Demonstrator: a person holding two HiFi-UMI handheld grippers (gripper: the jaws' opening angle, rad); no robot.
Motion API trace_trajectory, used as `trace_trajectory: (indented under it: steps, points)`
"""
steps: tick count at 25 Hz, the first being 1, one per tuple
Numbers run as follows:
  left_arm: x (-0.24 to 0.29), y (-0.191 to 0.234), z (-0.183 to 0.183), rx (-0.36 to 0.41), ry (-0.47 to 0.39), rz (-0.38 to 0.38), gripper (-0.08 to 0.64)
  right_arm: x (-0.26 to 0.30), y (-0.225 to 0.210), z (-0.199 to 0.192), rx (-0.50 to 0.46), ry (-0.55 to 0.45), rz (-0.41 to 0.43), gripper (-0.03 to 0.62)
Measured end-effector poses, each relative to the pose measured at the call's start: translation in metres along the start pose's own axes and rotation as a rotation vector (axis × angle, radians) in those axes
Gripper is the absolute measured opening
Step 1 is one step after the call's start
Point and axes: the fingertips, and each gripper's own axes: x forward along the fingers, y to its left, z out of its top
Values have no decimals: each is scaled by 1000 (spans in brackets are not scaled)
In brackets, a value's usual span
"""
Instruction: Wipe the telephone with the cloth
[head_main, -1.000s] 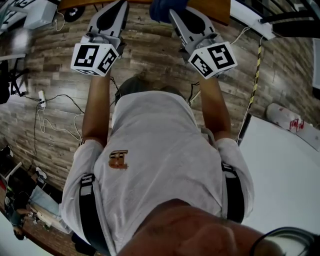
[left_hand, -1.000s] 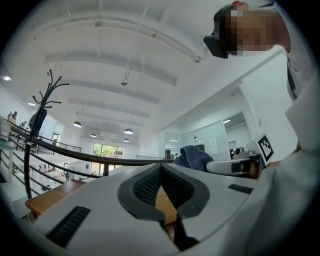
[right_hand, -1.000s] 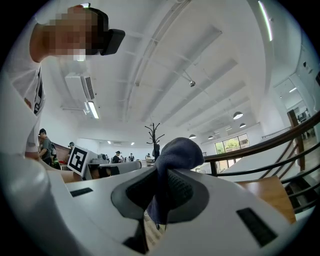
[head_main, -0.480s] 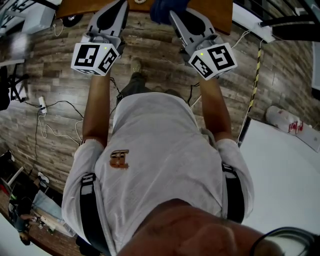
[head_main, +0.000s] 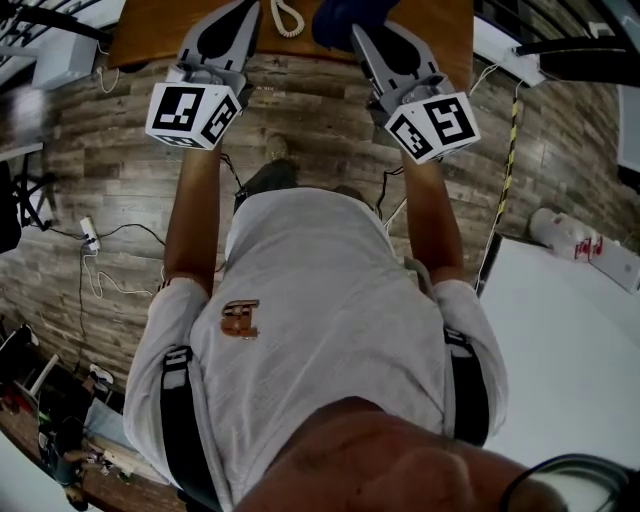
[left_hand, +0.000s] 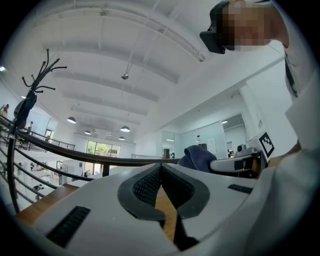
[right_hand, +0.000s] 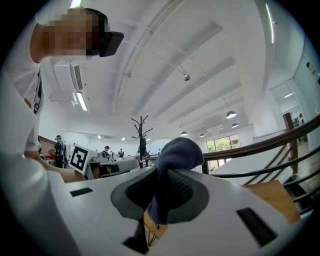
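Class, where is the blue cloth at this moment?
The blue cloth is clamped in the right gripper; in the head view it sits top centre-right, over the wooden table, just right of the white coiled cord.

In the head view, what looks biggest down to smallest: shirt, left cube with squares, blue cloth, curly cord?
1. shirt, nearest the camera.
2. left marker cube.
3. blue cloth, cut off by the frame's edge, so unsure.
4. curly cord, also cut off.
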Motion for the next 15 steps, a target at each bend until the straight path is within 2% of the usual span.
trace_trajectory:
  steps: [7,15]
  points:
    - [35,77,-4,-9,12,-65,18,80,-22,-1,-8,12,-72,60]
    - [62,138,-18,-19,39,-128,18,142,-40,-8,-21,29,-134,60]
